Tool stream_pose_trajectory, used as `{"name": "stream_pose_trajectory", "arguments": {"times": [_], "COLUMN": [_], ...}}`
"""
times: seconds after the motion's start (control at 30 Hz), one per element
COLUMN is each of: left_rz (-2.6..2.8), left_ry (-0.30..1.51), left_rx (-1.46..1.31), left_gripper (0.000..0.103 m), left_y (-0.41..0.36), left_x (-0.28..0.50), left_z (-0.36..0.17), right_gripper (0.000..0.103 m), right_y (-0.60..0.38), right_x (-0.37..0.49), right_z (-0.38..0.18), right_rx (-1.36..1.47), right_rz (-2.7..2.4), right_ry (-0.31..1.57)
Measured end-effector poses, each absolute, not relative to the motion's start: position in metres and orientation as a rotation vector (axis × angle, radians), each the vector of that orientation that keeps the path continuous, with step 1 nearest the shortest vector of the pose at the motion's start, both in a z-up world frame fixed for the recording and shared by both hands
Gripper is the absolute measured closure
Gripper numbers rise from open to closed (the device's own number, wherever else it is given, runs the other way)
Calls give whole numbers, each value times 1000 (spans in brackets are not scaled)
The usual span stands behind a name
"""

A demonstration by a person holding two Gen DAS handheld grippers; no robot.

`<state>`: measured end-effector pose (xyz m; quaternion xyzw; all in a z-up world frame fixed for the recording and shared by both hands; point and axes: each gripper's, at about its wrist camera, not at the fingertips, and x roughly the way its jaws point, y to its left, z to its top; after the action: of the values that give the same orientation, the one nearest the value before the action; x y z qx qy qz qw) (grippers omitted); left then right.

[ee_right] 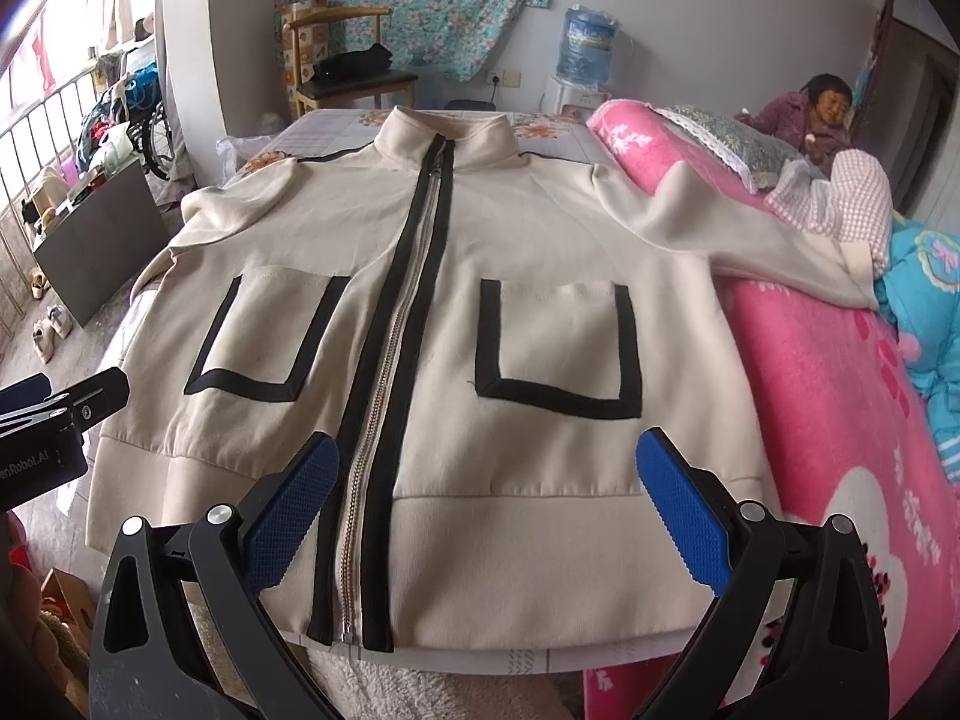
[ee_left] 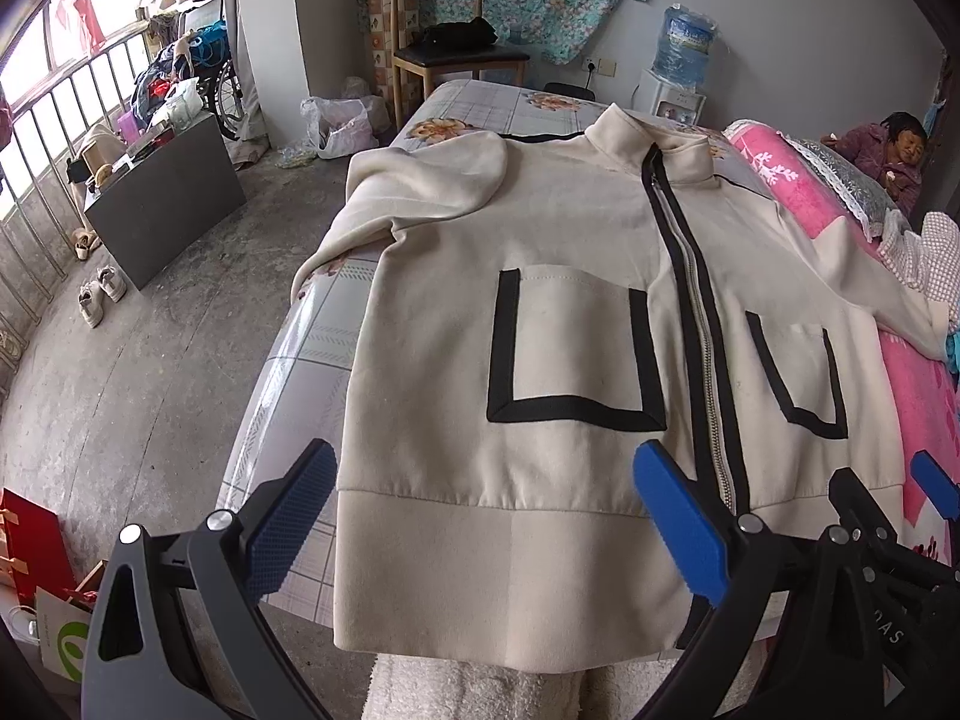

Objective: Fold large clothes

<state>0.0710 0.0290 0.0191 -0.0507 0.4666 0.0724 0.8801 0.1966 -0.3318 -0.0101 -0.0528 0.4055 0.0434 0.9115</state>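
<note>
A large cream zip jacket (ee_left: pixel 540 276) with black trim and two black-edged pockets lies flat, front up, on a bed; it also shows in the right wrist view (ee_right: pixel 456 252). Its left sleeve (ee_left: pixel 420 186) is bent over the chest. Its right sleeve (ee_right: pixel 750 228) stretches over a pink quilt. My left gripper (ee_left: pixel 486 516) is open and empty above the hem's left half. My right gripper (ee_right: pixel 486 510) is open and empty above the hem, right of the zipper (ee_right: pixel 384 384). The left gripper's tip (ee_right: pixel 72 402) shows at that view's left edge.
The bed (ee_left: pixel 300 372) has a checked floral sheet. A rolled pink quilt (ee_right: pixel 840 396) lies along its right side. A person (ee_right: pixel 810 120) sits at the far right. A wooden chair (ee_left: pixel 456 54) and water dispenser (ee_left: pixel 678 72) stand behind. A dark cabinet (ee_left: pixel 162 198) and shoes sit on the left floor.
</note>
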Motion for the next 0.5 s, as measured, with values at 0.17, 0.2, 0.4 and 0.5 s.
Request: {"name": "stream_pose_trajectory", "arguments": {"times": [0.17, 0.2, 0.4, 0.5], "left_rz": [167, 171, 196, 212], "left_ry": [971, 971, 975, 981], "left_rx": [-99, -96, -94, -100], "left_gripper": [5, 5, 5, 5], "left_y": [34, 35, 45, 51], "left_x": [89, 93, 112, 119], "left_z": [20, 20, 19, 17], "right_gripper": [8, 8, 8, 8], "right_y": [-323, -321, -308, -302], "right_x": [218, 222, 245, 254], "right_z": [-10, -9, -5, -3], "right_rx": [-132, -135, -155, -160], "right_rz": [108, 112, 132, 144], "right_ry": [838, 839, 840, 834]}}
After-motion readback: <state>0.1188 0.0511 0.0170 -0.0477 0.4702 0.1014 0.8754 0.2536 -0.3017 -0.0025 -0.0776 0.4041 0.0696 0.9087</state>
